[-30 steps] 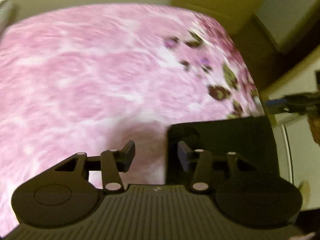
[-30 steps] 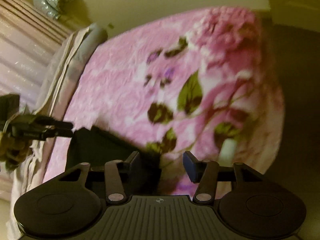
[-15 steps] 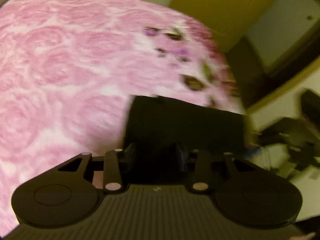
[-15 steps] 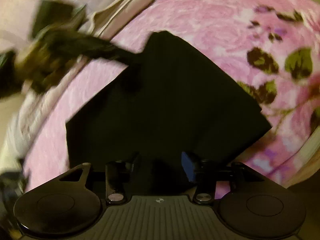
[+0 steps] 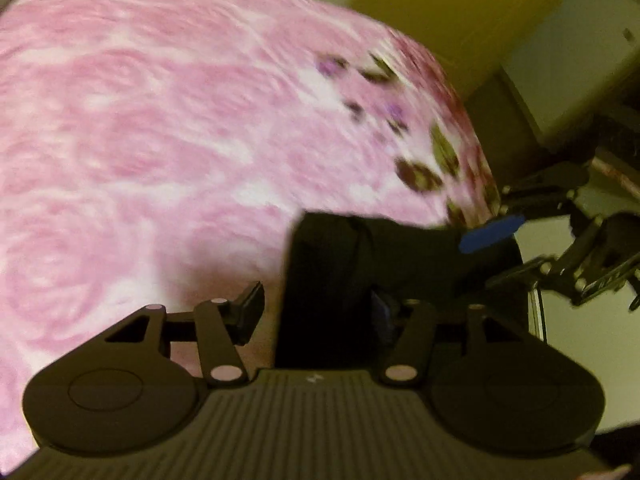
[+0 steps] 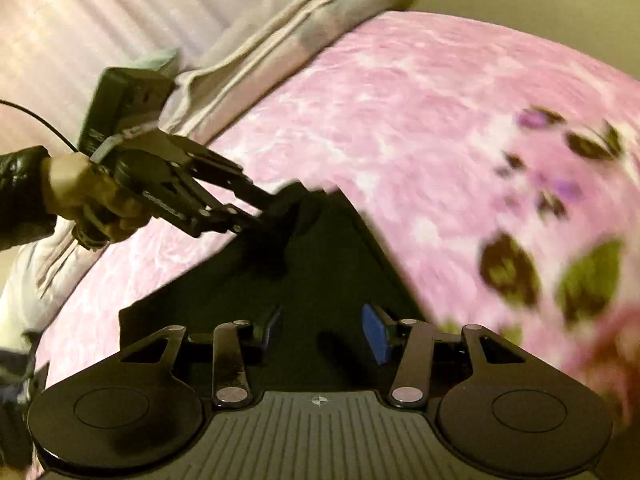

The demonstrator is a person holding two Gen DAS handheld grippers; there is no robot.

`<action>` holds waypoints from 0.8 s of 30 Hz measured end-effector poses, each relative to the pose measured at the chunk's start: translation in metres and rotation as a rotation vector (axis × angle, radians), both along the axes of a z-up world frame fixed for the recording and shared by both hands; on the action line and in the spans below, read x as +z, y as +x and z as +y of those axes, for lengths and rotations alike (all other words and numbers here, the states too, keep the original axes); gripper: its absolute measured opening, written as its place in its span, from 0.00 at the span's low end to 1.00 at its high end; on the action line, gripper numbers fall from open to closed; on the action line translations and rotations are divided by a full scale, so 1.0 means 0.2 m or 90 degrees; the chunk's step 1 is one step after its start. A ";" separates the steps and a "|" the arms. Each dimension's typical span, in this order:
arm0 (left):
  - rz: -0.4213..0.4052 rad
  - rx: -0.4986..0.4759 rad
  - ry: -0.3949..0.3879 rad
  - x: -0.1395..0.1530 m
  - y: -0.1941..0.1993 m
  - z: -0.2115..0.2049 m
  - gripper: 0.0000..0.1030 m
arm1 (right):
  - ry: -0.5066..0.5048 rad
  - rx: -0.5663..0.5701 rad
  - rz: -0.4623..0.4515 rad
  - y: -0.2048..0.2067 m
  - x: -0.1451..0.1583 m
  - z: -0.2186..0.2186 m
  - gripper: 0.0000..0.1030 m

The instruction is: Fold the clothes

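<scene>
Bedroom setup here: a bed covered with a fuzzy pink rose-print blanket (image 5: 168,128), with a striped beige bedsheet (image 6: 256,52) bunched along the far edge by the pale curtain in the right wrist view. The only garment around is a black cloth (image 6: 332,264), already folded down into a flat dark slab, lying on the blanket near the bed's edge.

Going left to right in the right wrist view: a hand (image 6: 84,196) in a dark sleeve carries the left gripper (image 6: 276,216), tips down at the far corner of the cloth. Its jaws have just been opening, and in its own camera the left gripper's (image 5: 316,312) near finger sits clear over pink blanket while the cloth edge runs between the two fingers, so it looks released, not pinching. The right gripper (image 6: 320,332) hovers over the near part of the cloth, jaws parted with nothing clamped; its blue pad shows clean.

My guess is a fold just got laid down and they're letting go. To do this bit well: open fully before lifting so the top layer doesn't get dragged up, pull straight away from the edge, then press the crease flat with both tips. The fluffy blanket grabs fabric, so sliding would probably skew the stack.
</scene>
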State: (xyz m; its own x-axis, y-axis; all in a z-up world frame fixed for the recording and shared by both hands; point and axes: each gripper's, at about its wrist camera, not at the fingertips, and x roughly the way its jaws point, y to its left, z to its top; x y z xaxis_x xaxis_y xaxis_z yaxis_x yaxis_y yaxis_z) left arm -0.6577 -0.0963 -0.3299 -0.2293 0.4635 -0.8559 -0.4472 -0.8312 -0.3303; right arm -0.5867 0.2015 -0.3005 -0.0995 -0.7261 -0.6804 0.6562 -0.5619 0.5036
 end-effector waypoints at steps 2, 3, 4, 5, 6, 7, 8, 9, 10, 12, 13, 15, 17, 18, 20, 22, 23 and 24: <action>0.015 0.063 -0.017 0.03 0.00 -0.09 0.38 | -0.021 0.027 0.009 -0.08 -0.02 -0.07 0.47; 0.020 0.089 -0.029 0.03 0.00 -0.13 0.33 | -0.029 0.037 0.013 -0.11 -0.03 -0.11 0.47; 0.025 0.114 -0.040 0.04 0.00 -0.18 0.33 | -0.035 0.047 0.017 -0.14 -0.03 -0.15 0.47; 0.030 0.131 -0.037 0.06 0.01 -0.21 0.33 | -0.031 0.053 0.018 -0.16 -0.05 -0.20 0.47; 0.037 0.144 -0.031 0.08 0.04 -0.23 0.33 | -0.020 0.056 0.018 -0.19 -0.08 -0.24 0.47; 0.045 0.150 -0.027 0.11 0.06 -0.24 0.33 | -0.009 0.060 0.018 -0.21 -0.10 -0.28 0.47; 0.052 0.152 -0.023 0.13 0.10 -0.24 0.33 | 0.009 0.051 0.031 -0.24 -0.13 -0.31 0.47; 0.058 0.154 -0.018 0.16 0.14 -0.24 0.34 | 0.021 0.034 0.037 -0.27 -0.16 -0.31 0.48; 0.060 0.157 -0.012 0.18 0.17 -0.25 0.34 | 0.012 0.018 0.020 -0.30 -0.18 -0.30 0.48; 0.056 0.167 -0.005 0.21 0.25 -0.25 0.36 | 0.000 0.011 0.016 -0.32 -0.14 -0.26 0.48; 0.054 0.175 -0.008 0.23 0.30 -0.25 0.36 | -0.004 0.010 0.018 -0.32 -0.12 -0.24 0.48; 0.045 0.203 -0.013 0.24 0.45 -0.29 0.37 | -0.006 0.009 0.023 -0.31 -0.07 -0.21 0.48; 0.037 0.231 -0.019 0.26 0.59 -0.32 0.40 | 0.023 0.010 0.021 -0.27 -0.07 -0.20 0.48; 0.029 0.253 -0.031 0.26 0.68 -0.36 0.40 | 0.041 0.006 0.019 -0.24 -0.07 -0.20 0.48; 0.016 0.295 -0.056 0.27 0.86 -0.43 0.43 | 0.078 -0.010 0.021 -0.18 -0.07 -0.19 0.48; 0.006 0.332 -0.082 0.25 1.06 -0.49 0.46 | 0.072 -0.022 0.038 -0.08 -0.02 -0.17 0.48; 0.001 0.349 -0.094 0.24 1.15 -0.52 0.46 | 0.062 -0.026 0.041 -0.01 0.01 -0.16 0.48; -0.011 0.363 -0.090 0.22 1.24 -0.55 0.46 | 0.051 -0.029 0.043 0.06 0.04 -0.15 0.48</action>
State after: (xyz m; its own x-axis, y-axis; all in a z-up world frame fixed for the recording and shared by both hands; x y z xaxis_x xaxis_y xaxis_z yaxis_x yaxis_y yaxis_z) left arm -0.4090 -0.2069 -0.2858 -0.3950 0.1524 -0.9060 0.0876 -0.9754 -0.2023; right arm -0.5754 0.1713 -0.2917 -0.1780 -0.6636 -0.7266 0.6601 -0.6281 0.4119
